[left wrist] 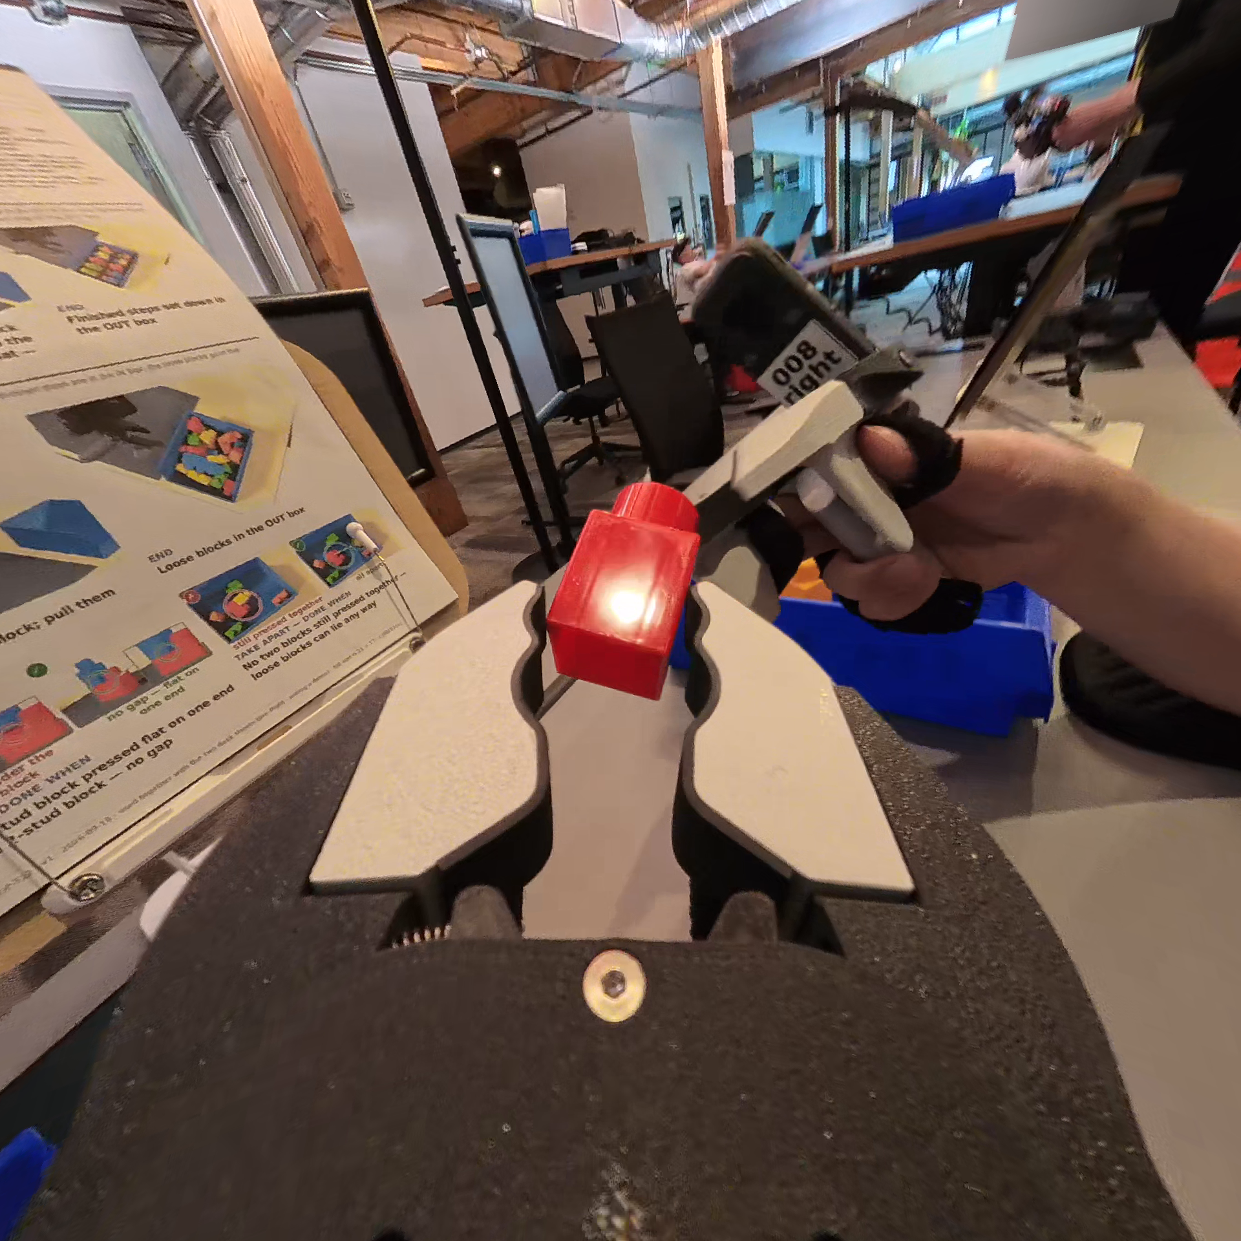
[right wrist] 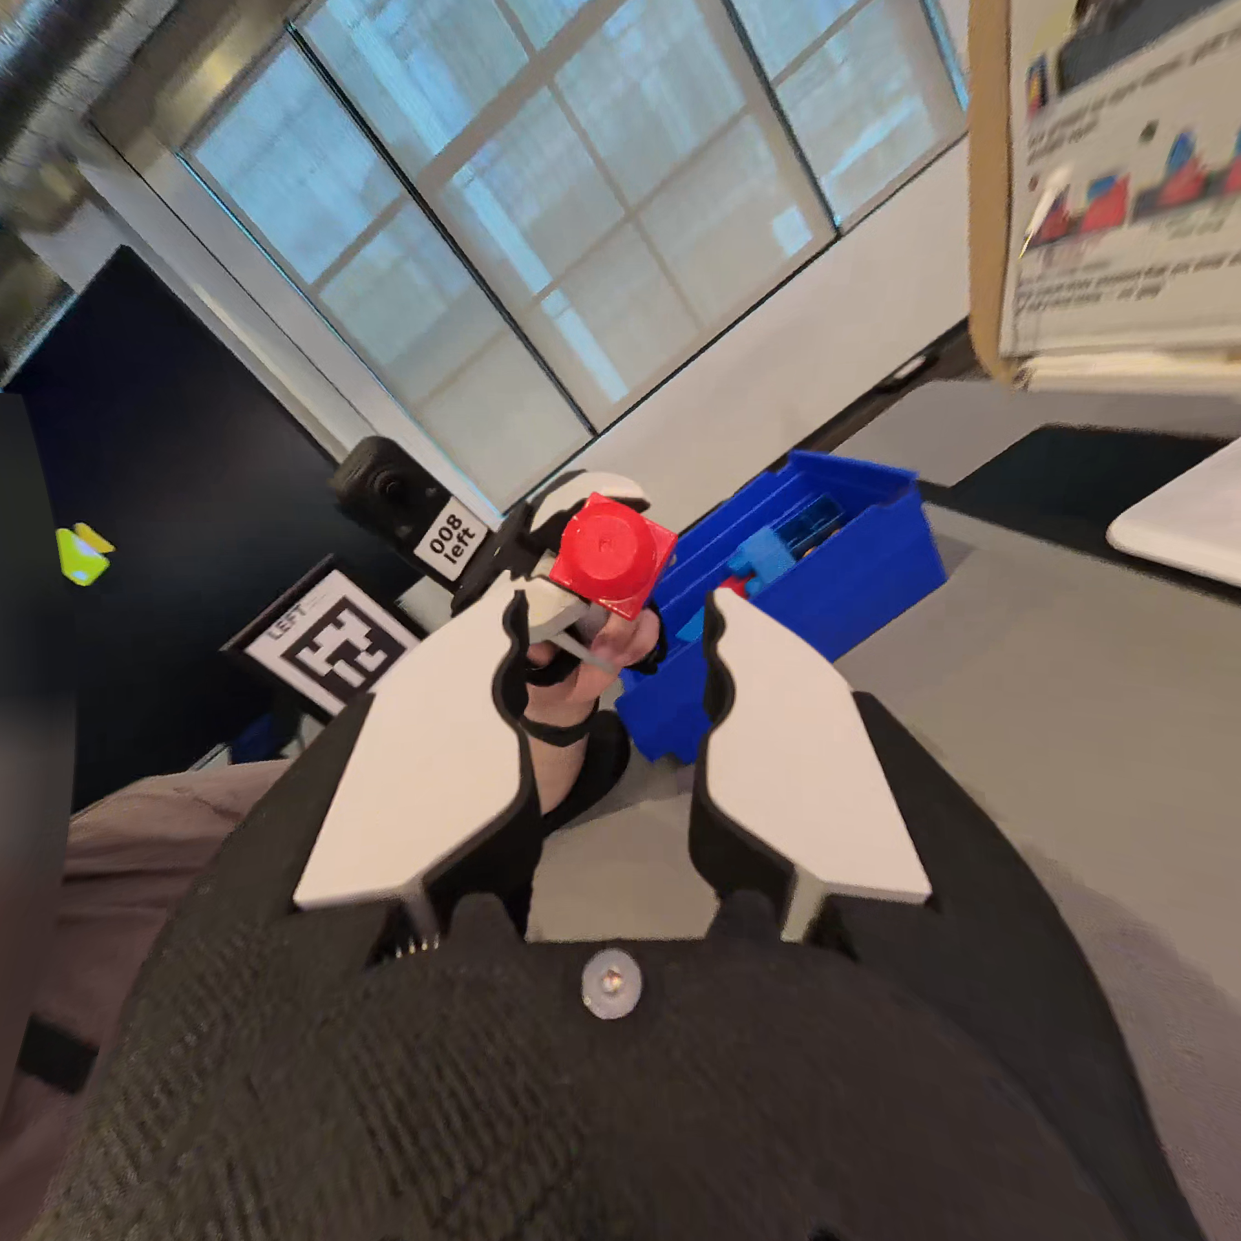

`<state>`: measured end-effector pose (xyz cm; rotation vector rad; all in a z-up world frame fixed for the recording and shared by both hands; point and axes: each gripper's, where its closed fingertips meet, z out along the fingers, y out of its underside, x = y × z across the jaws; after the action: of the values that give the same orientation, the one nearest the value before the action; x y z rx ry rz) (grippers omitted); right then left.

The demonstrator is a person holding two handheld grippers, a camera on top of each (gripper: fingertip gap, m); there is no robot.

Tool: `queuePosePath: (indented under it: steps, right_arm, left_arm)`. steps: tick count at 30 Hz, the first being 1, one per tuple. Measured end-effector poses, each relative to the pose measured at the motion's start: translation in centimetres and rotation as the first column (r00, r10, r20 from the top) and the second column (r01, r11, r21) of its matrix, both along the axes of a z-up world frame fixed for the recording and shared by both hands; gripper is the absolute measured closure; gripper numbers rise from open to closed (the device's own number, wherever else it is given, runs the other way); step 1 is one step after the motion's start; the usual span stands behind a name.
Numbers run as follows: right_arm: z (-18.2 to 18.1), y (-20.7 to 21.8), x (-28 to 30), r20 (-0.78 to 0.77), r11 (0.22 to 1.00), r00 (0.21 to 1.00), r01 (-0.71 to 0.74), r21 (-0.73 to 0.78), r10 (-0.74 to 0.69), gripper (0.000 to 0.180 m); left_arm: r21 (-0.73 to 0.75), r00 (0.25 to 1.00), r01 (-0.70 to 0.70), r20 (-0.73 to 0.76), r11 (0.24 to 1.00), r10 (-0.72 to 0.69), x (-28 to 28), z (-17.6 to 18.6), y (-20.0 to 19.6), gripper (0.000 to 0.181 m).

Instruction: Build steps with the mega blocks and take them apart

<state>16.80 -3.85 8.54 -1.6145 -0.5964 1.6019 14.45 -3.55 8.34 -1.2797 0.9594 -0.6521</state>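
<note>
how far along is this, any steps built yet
Nothing looks built yet. In hand: the left gripper has its jaws shut on a single red block, held in the air with no other block attached. The right gripper is open and empty. Left: more blocks lie in the blue bin, and nothing has been stacked.

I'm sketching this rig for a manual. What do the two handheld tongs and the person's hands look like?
Both tongs match: two flat light-grey fingers with wavy black inner edges, on a grainy black body with a silver screw. The right tongs have a grey trigger handle and a white-labelled black camera. The left tongs carry the same labelled camera. Each hand sits in black finger loops.
</note>
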Motion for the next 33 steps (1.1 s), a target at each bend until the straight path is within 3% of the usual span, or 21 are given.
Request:
queuePosePath:
  steps: [4, 7, 10, 17, 20, 22, 25, 30, 33]
  right_arm:
    - [-1.1, -0.1, -1.1, 0.001, 0.998, 0.999, -0.042, -0.047, 0.043, 0.124]
    - [-2.7, 0.6, -1.3, 0.073, 0.998, 0.997, -0.012, -0.054, 0.016, 0.125]
    - [-3.3, 0.9, -1.4, 0.108, 1.0, 0.994, -0.009, -0.03, 0.012, 0.138]
    - [-4.0, 1.9, 0.2, 0.265, 0.994, 0.962, 0.036, 0.099, -0.061, 0.141]
    - [-6.3, 3.1, 2.2, 0.486, 0.983, 0.863, 0.059, 0.174, -0.138, 0.141]
    - [-9.7, 3.2, 3.5, 0.683, 0.987, 0.72, 0.015, 0.162, -0.123, 0.141]
    - [-15.4, 2.0, 5.0, 0.876, 0.997, 0.482, -0.078, 0.028, 0.013, 0.141]
    - [-21.1, -1.4, 4.6, 0.906, 0.949, 0.299, -0.191, -0.252, 0.301, 0.141]
    - [-22.5, -2.2, 4.8, 0.912, 0.931, 0.222, -0.21, -0.3, 0.344, 0.141]
  left_arm:
    - [0.109, 0.989, -0.062, -0.124, 0.992, 0.076, 1.0, -1.5, 0.2, 0.143]
    - [0.134, 0.984, -0.033, -0.17, 0.99, 0.055, 2.2, -2.5, -0.5, 0.143]
    - [0.139, 0.977, -0.031, -0.207, 0.99, 0.06, 2.6, -3.2, -0.5, 0.144]
    - [-0.026, 0.974, 0.011, -0.227, 1.0, -0.017, 1.7, -3.4, -0.2, 0.136]
    - [-0.067, 0.959, -0.032, -0.285, 0.997, 0.011, -1.6, -1.9, 0.7, 0.126]
    - [-0.11, 0.909, -0.164, -0.402, 0.98, 0.107, -6.3, -2.1, 2.4, 0.12]
    - [-0.172, 0.773, -0.455, -0.564, 0.874, 0.291, -16.0, -3.9, 5.2, 0.128]
    - [-0.366, 0.589, -0.775, -0.712, 0.515, 0.382, -28.9, -9.3, 6.5, 0.136]
    - [-0.449, 0.574, -0.806, -0.751, 0.385, 0.327, -31.2, -12.6, 6.5, 0.133]
